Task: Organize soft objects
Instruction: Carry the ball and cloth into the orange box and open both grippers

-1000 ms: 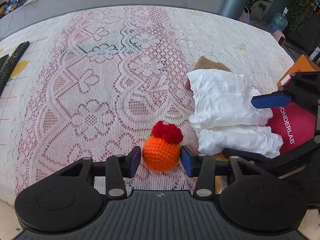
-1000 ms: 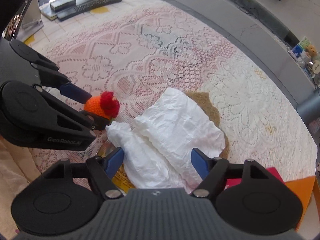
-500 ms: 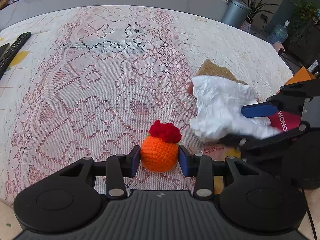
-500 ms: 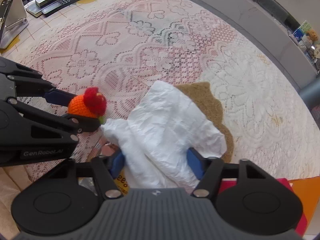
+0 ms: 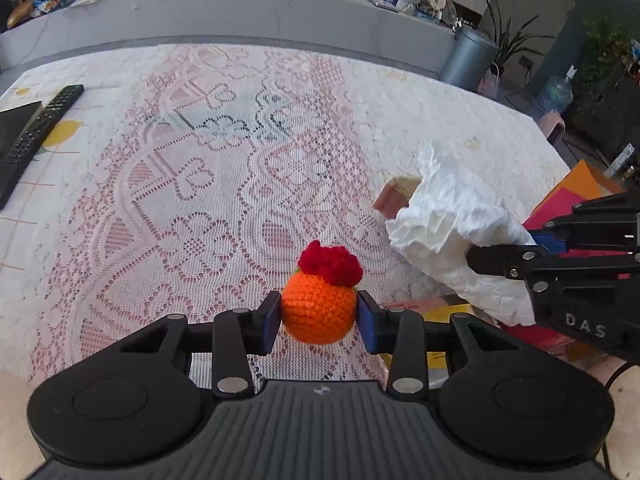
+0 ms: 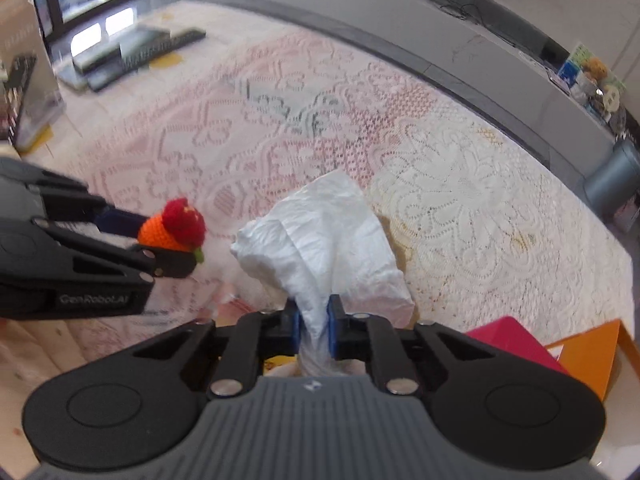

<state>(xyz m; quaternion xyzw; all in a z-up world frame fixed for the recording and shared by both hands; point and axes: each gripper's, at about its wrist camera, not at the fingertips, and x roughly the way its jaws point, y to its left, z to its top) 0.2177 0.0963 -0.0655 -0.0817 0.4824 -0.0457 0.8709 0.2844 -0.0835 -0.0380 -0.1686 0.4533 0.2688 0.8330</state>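
My left gripper is shut on an orange crocheted ball with a red tuft and holds it above the lace tablecloth; the ball also shows in the right wrist view. My right gripper is shut on a crumpled white cloth, lifted off the table; it also shows in the left wrist view. A brown sponge-like pad lies behind the cloth, mostly hidden.
Remote controls and a black box lie at the far left. A red box and an orange box sit at the right edge. A yellow packet lies below the cloth. A grey ledge runs along the back.
Both grippers have closed and lifted: the left squeezed the orange ball, the right pinched the white cloth and raised it off the table, uncovering part of the brown pad.
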